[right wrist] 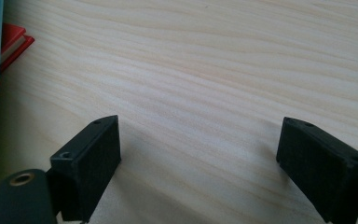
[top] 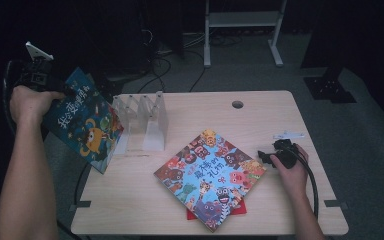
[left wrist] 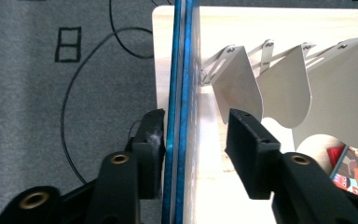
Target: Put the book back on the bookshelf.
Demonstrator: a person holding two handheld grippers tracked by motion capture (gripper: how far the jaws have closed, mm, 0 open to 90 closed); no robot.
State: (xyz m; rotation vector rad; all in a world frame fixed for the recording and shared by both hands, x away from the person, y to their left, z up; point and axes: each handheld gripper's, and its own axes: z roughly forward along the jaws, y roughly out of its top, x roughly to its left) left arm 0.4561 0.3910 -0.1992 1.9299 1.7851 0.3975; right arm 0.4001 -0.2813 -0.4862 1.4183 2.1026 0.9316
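A dark blue picture book [top: 85,122] stands tilted at the table's left edge, beside a white folding book rack [top: 142,120]. My left gripper [top: 42,77] is at the book's top corner. In the left gripper view the book [left wrist: 181,93] runs edge-on between the jaws of my left gripper [left wrist: 196,116]. The left pad touches it and the right pad stands apart, so the gripper is open. The rack [left wrist: 284,88] lies just beyond. My right gripper [top: 269,157] rests open on the table, right of a colourful book [top: 210,177]. Bare wood shows between the jaws of my right gripper [right wrist: 198,135].
A red book [top: 240,209] lies under the colourful one, its corner [right wrist: 14,39] showing. The table [top: 280,115] has a cable hole [top: 237,104]. Cables [top: 175,65] trail on the grey floor behind, near a metal stand [top: 242,20].
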